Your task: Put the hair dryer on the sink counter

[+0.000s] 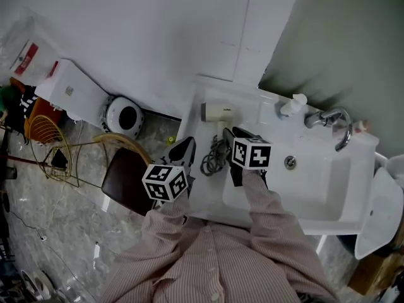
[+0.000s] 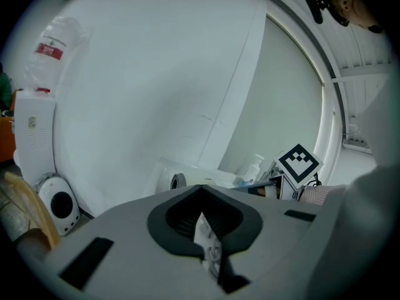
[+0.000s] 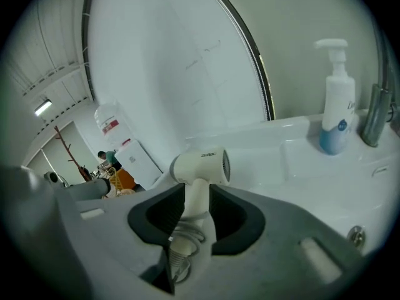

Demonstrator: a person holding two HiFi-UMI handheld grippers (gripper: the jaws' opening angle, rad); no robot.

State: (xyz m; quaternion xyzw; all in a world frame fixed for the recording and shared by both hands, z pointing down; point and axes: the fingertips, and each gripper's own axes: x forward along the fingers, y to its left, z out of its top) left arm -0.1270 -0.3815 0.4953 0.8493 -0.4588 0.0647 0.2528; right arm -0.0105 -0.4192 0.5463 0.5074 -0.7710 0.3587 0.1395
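Lying on the counter (image 1: 196, 129), the dryer (image 1: 218, 112) has its cord (image 1: 213, 156) coiled beside it. Right gripper (image 3: 197, 191) stands open, jaws flanking the handle (image 3: 197, 200) without pressing; left gripper (image 2: 201, 189) is closed.

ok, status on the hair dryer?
Left gripper shut, empty. Right gripper open, handle between its jaws. Hair dryer lying on sink counter, cord beside it. Nothing blocking.

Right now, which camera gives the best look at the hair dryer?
The right gripper view: the hair dryer fills its centre, close up, with barrel, handle and coiled cord visible. The head view shows it small from above, lying on the sink counter. The left gripper view shows only its barrel end, far off.
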